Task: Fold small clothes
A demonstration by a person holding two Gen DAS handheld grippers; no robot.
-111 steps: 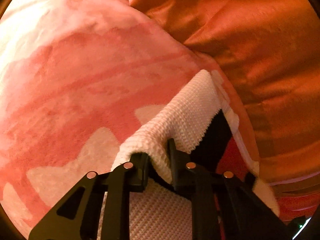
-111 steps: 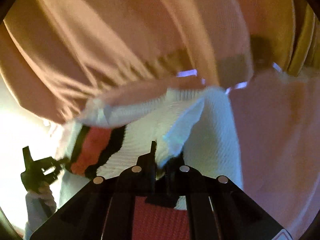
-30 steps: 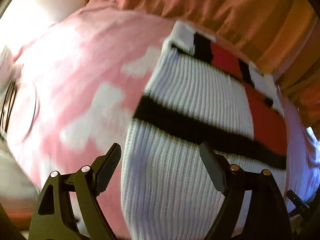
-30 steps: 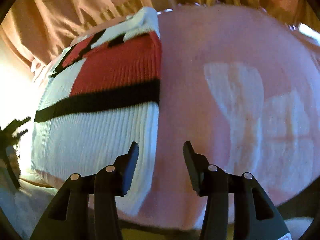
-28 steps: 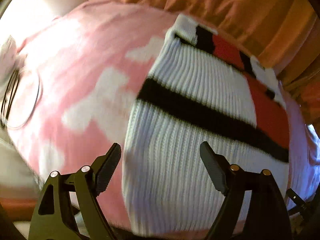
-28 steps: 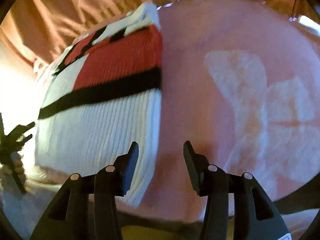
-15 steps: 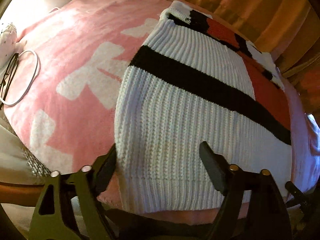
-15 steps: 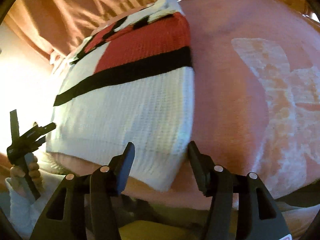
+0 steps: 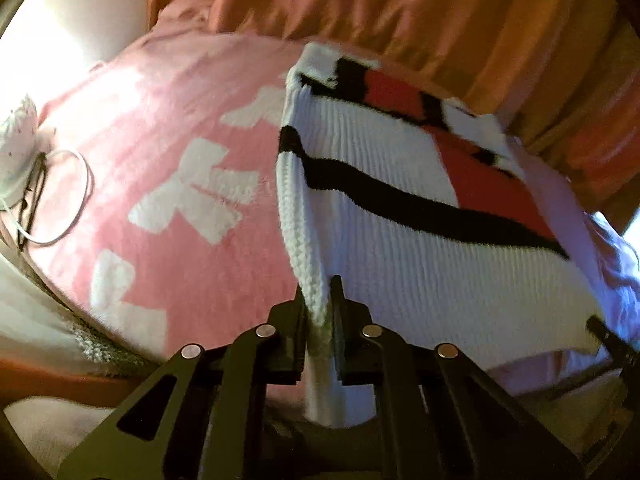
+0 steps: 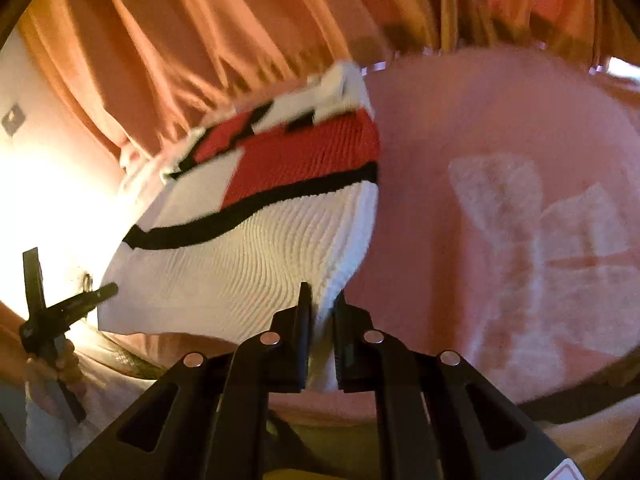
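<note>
Pink blanket [image 9: 180, 152] with white shapes covers the bed. Nearest, the left tongs [image 9: 318, 300] have just closed, pinching the near left corner of a white knit sweater [image 9: 400, 240] with black and red stripes; the right tongs [image 10: 322, 304] pinch its near right corner. Beyond hang orange curtains [image 9: 440, 20].

Pink fleece blanket [image 9: 192, 152] with white cross-shaped patches, spread as the working surface. Orange curtain [image 10: 192, 40] in hanging folds directly behind it. Pale wall [image 10: 16, 92] at the left of the right wrist view, carrying a small grey plate [image 10: 13, 119]. Strong warm light floods in from the left side. A white cable loop [image 9: 76, 200] lies at the blanket's left edge.
</note>
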